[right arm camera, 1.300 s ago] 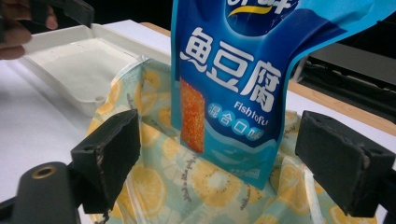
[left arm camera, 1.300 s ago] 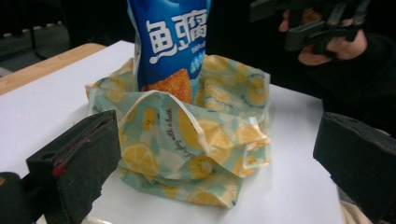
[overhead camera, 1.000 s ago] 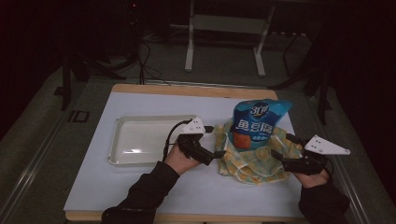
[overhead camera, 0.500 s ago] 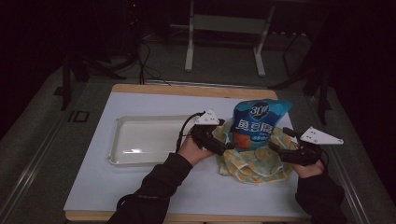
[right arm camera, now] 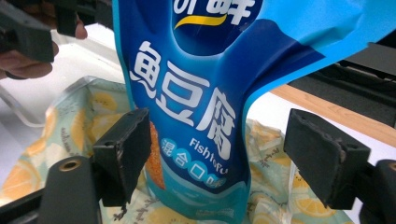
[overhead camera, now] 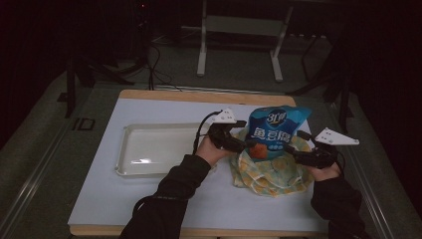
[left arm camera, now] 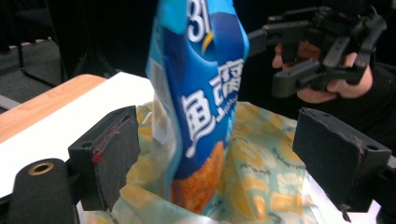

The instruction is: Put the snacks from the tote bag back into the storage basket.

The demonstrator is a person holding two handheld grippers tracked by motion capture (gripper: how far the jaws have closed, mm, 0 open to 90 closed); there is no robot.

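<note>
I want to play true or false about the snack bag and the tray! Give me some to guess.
1. The blue snack bag stands in a lemon-print bag. True.
2. The white tray holds a cup. False: nothing lies in it.
3. The left gripper squeezes the snack bag. False: its fingers have just been closing but stand apart from the bag between them.
4. The right gripper reaches the snack bag from the other side. True.
5. The snack bag lies flat. False: it stands upright.
</note>
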